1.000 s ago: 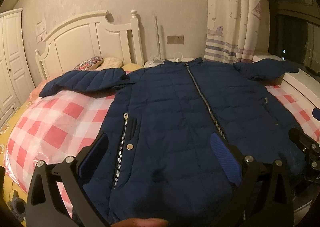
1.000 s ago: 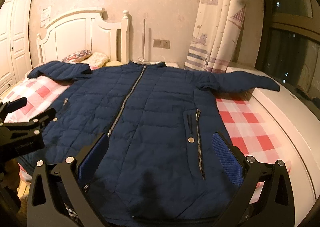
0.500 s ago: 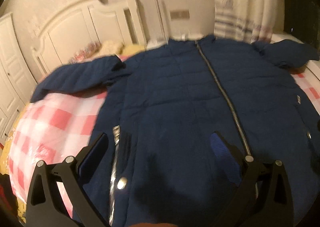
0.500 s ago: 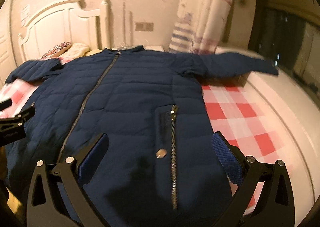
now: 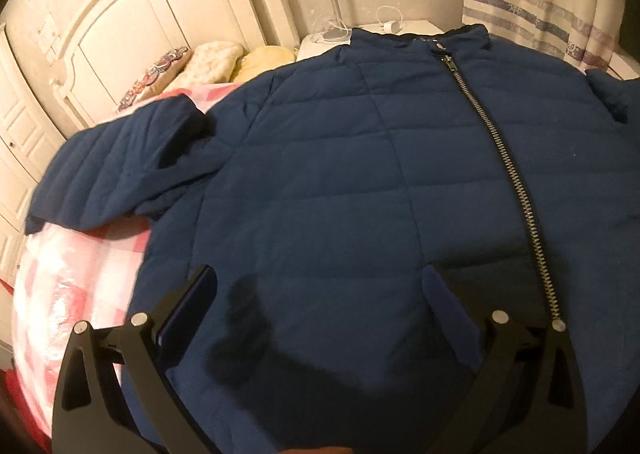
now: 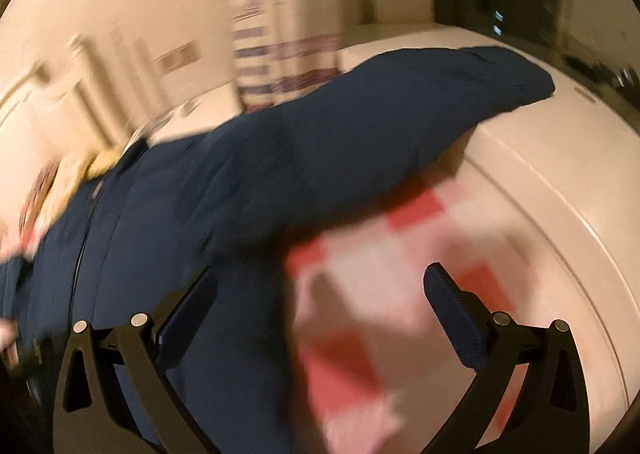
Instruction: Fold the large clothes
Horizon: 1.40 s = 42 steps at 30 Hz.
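Puffer jacket (image 5: pixel 340 182): navy blue, quilted in horizontal bands; zipper (image 5: pixel 508 158) silver metal. Bedspread (image 5: pixel 72 278): red, pink and white check. Headboard (image 5: pixel 168 18): cream white. Pillow (image 5: pixel 154 76): multicoloured floral print; pillow beside it (image 5: pixel 262 58) yellow. Curtain (image 5: pixel 540 10): off-white, blue-grey stripes. Gripper fingers (image 5: pixel 188 310): black, blue pads.

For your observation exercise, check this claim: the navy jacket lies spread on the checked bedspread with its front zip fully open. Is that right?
Not quite. The left wrist view shows the front zip closed up to the collar. The navy jacket does lie spread on the checked bedspread.
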{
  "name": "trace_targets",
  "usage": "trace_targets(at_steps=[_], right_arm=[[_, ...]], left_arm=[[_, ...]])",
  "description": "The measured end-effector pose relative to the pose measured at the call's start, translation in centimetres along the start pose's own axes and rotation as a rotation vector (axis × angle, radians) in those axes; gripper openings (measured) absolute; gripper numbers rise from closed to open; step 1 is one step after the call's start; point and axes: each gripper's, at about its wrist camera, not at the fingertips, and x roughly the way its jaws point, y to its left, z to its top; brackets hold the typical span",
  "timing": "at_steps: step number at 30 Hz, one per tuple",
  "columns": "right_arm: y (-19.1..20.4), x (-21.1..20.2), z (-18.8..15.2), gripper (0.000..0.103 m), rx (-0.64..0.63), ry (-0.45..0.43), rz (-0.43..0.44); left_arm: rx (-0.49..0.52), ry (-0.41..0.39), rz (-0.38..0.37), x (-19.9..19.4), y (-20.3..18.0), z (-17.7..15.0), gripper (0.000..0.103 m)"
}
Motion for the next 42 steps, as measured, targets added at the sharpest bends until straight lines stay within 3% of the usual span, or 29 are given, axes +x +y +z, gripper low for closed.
trace_targets(at_steps=[3, 6, 8, 9, 11, 12, 13, 14, 16, 19, 23, 27, 29, 32, 33, 34, 35, 37, 40, 42], right_arm=[[-2.3, 3.7, 3.1, 0.098, 0.107, 0.026, -0.022], [-4.7, 6.6, 5.1, 0.099, 0.233, 0.039, -0.054], [-5.0, 7.1, 5.9, 0.095, 0.253, 0.015, -0.055], [-4.9, 7.2, 6.4, 0.089, 0.251, -0.010, -0.054], [-4.6, 7.4, 7.3, 0.057, 0.235, -0.050, -0.055], [-4.1, 7.1, 7.6, 0.047, 0.222, -0.073, -0.071], [-3.7, 6.7, 7.7, 0.030, 0.213, -0.096, -0.073], [-2.5, 5.7, 7.9, 0.023, 0.189, -0.140, -0.042], [0.0, 4.1, 8.0, 0.022, 0.118, -0.189, 0.001], [6.3, 1.0, 7.3, 0.021, -0.052, -0.252, 0.091], [16.0, -2.2, 4.2, 0.021, -0.292, -0.280, 0.242], [24.1, -1.7, 0.0, 0.021, -0.453, -0.172, 0.368], [26.9, 0.2, -2.4, 0.022, -0.514, -0.088, 0.354], [28.9, 3.4, -6.9, 0.031, -0.592, 0.080, 0.261], [29.0, 3.9, -7.7, 0.033, -0.611, 0.077, 0.228], [28.7, 3.6, -8.0, 0.044, -0.615, 0.056, 0.226], [28.5, 3.4, -7.9, 0.066, -0.613, 0.088, 0.240], [27.6, 2.5, -7.5, 0.083, -0.583, 0.151, 0.299], [24.4, -0.4, -7.2, 0.075, -0.515, 0.117, 0.350], [20.1, -2.4, -6.4, 0.074, -0.384, 0.046, 0.378]], left_arm=[[-0.028, -0.007, -0.054, 0.3, 1.0, -0.5, 0.101], [-0.102, 0.016, -0.156, 1.1, 2.5, -0.7, 0.101], [-0.095, 0.012, -0.164, 1.2, 2.4, -0.8, 0.101], [-0.093, 0.007, -0.160, 1.2, 2.3, -0.8, 0.101], [-0.094, 0.004, -0.161, 1.1, 2.2, -0.9, 0.101], [-0.094, 0.004, -0.164, 1.2, 2.2, -0.9, 0.101], [-0.094, 0.002, -0.166, 1.2, 2.2, -0.9, 0.101], [-0.095, 0.000, -0.167, 1.2, 2.2, -1.0, 0.101], [-0.097, -0.007, -0.172, 1.1, 2.3, -1.1, 0.101], [-0.139, -0.032, -0.181, 0.6, 3.2, -1.3, 0.101], [-0.381, -0.170, -0.240, -1.6, 7.8, -1.8, 0.099], [-0.487, -0.226, -0.215, -1.9, 10.4, -2.2, 0.100], [-0.486, -0.216, -0.214, -1.6, 10.4, -2.1, 0.100], [-0.448, -0.208, -0.223, -1.4, 9.7, -1.9, 0.100], [-0.433, -0.204, -0.224, -1.4, 9.4, -1.9, 0.100], [-0.415, -0.199, -0.227, -1.3, 9.1, -1.8, 0.100], [-0.404, -0.197, -0.226, -1.4, 8.9, -2.0, 0.100], [-0.385, -0.201, -0.226, -1.4, 8.6, -2.0, 0.100], [-0.344, -0.240, -0.226, -2.2, 7.8, -2.1, 0.100], [-0.296, -0.263, -0.247, -2.8, 6.9, -2.1, 0.100]])
